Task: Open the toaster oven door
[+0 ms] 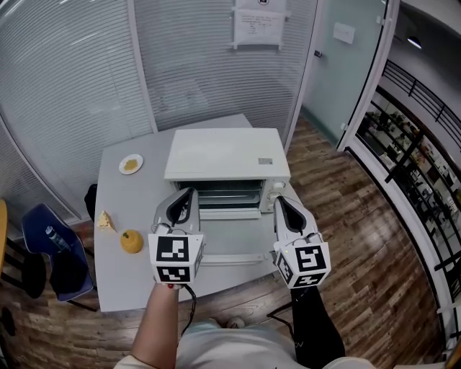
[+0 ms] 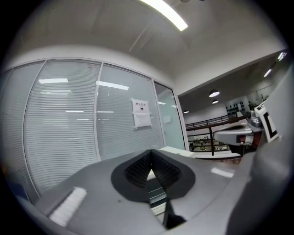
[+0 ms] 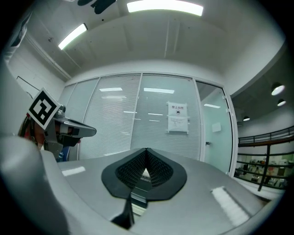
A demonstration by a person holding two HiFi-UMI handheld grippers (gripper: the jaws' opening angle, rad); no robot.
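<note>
One white toaster oven (image 1: 227, 151) stood on the grey table (image 1: 115, 267), set toward its back edge and right side. Its door (image 1: 234, 241) lay folded down flat toward the front edge, with the wire racks showing inside.

Two grippers hung over the lowered door. The left gripper (image 1: 184, 198) was clenched, its ribbed pads (image 2: 138, 170) meeting at the tips with nothing between them. The right gripper (image 1: 281, 205) was clenched and empty too.

Three small things lay along the table's left side: one small plate (image 1: 130, 164) with food near the back left corner, one pale wedge (image 1: 106, 220) at the left edge, and one yellow-orange rounded item (image 1: 131, 241) toward the front.

One blue chair (image 1: 43, 230) carrying a bottle (image 1: 56, 238) stood beside the table's left edge. The room had a wooden floor (image 1: 374, 238), glass partitions with blinds, one paper notice (image 1: 258, 21) on the glass, and a black railing (image 1: 425, 144) along the right.
</note>
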